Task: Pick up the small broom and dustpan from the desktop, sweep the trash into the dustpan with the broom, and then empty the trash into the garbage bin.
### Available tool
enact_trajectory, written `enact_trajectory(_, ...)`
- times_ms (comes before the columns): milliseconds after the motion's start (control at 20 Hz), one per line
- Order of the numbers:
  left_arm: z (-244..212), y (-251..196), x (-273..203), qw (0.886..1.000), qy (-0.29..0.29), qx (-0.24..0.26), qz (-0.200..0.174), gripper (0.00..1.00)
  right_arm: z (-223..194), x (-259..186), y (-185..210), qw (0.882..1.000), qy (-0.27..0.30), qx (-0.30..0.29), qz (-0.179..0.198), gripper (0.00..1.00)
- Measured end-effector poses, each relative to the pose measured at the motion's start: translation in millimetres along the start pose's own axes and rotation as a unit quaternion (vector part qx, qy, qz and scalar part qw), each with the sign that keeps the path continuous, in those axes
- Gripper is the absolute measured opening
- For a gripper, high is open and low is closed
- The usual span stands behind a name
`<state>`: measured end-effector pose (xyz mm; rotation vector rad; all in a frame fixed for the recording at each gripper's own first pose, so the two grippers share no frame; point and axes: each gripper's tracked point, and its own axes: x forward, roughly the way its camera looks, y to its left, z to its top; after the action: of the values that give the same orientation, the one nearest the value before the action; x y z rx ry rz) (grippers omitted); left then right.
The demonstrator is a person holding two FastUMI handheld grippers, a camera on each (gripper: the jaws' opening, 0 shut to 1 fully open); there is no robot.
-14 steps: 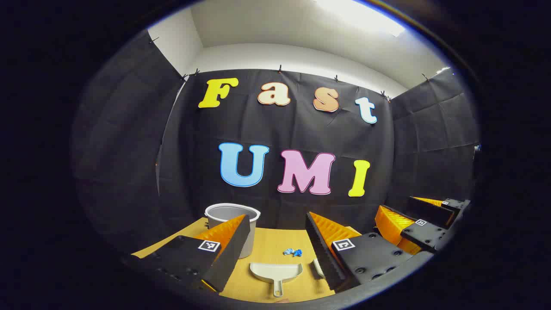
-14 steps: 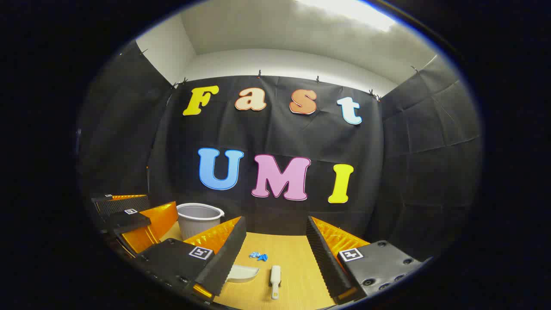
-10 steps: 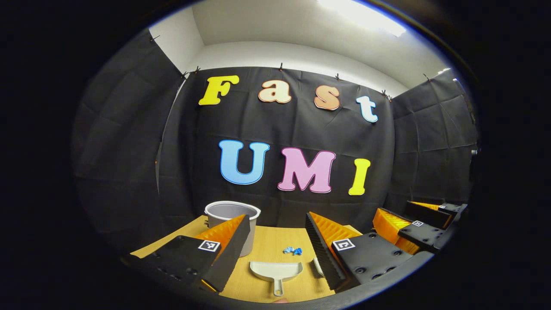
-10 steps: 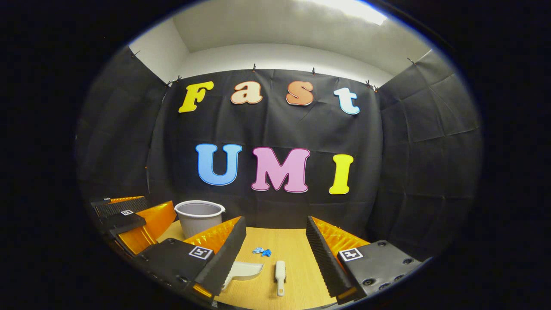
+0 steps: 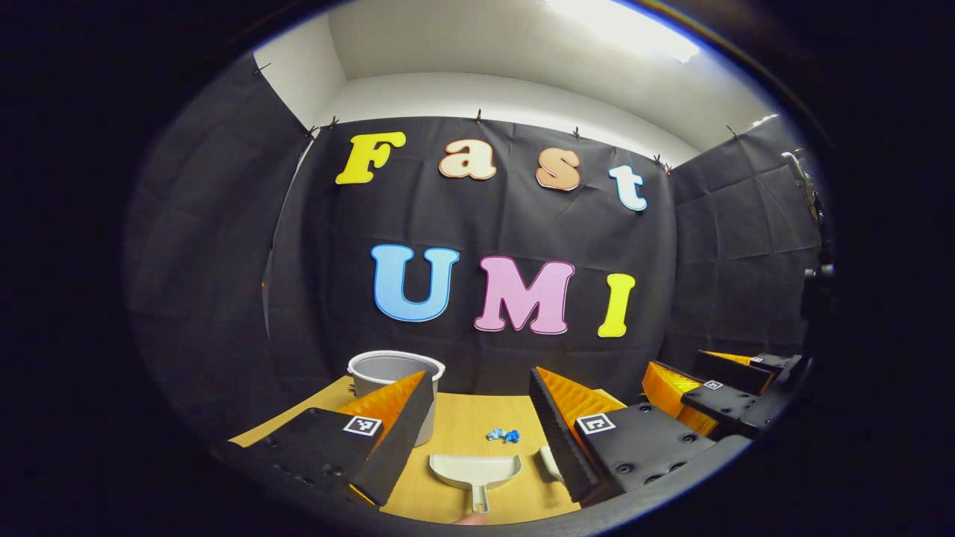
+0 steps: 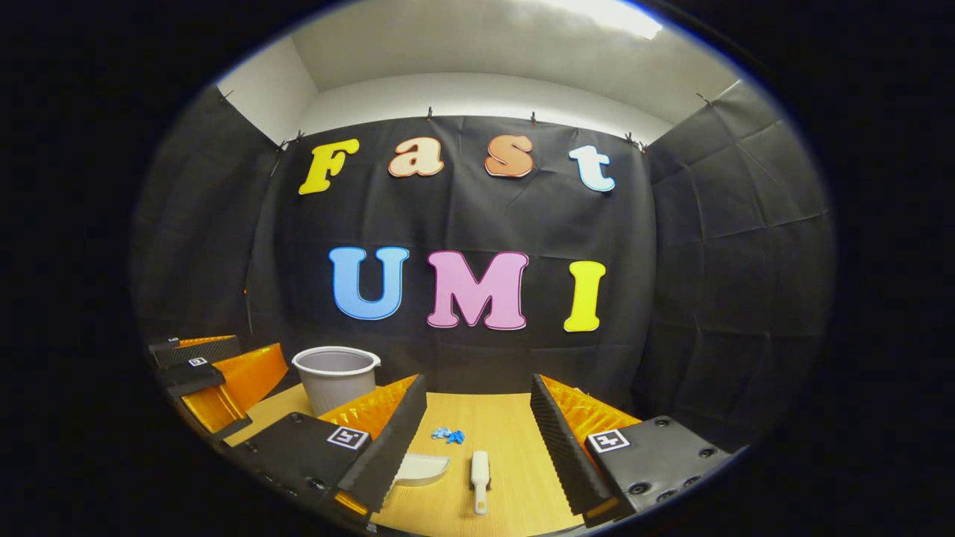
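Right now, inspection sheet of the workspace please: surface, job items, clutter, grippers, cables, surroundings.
Surface: wooden desktop, flat.
Job's things: dustpan and broom lie side by side, untouched; blue trash just beyond them; grey bin upright at far left.
Clutter: nothing seen.
Grippers: left hand-held gripper open above the dustpan; right hand-held gripper open above the broom; both empty.
Cables: nothing seen.
Surroundings: black cloth wall, white ceiling.

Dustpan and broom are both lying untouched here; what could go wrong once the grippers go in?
1. The dustpan lies flat on the desktop; the open left gripper may slide it rather than catch its thin handle.
2. The blue trash is small and light; a hard stroke of the broom could flick it past the pan.
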<state>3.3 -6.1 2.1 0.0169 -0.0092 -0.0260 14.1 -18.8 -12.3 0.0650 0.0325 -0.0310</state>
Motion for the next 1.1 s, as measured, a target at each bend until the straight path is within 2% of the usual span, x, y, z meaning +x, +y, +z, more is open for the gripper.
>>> enact_trajectory(200,-4,-4,1,1.0,0.006,-0.013,0.004,0.77,8,2,-6,1.0,-0.013,0.0,-0.004,0.91)
enact_trajectory(350,-5,1,2,1.0,0.007,0.002,0.009,0.77,5,2,-8,1.0,-0.01,0.001,-0.008,0.9)
enact_trajectory(800,-10,-3,-3,1.0,0.013,0.0,-0.004,0.76,13,-6,-9,0.999,-0.026,-0.005,-0.018,0.9)
enact_trajectory(900,-12,0,-3,1.0,0.017,0.001,0.004,0.77,12,-8,-8,1.0,-0.024,-0.003,-0.016,0.9)
enact_trajectory(1100,-12,-3,-5,1.0,0.017,-0.005,-0.003,0.77,12,-6,-6,1.0,-0.022,-0.009,-0.009,0.9)
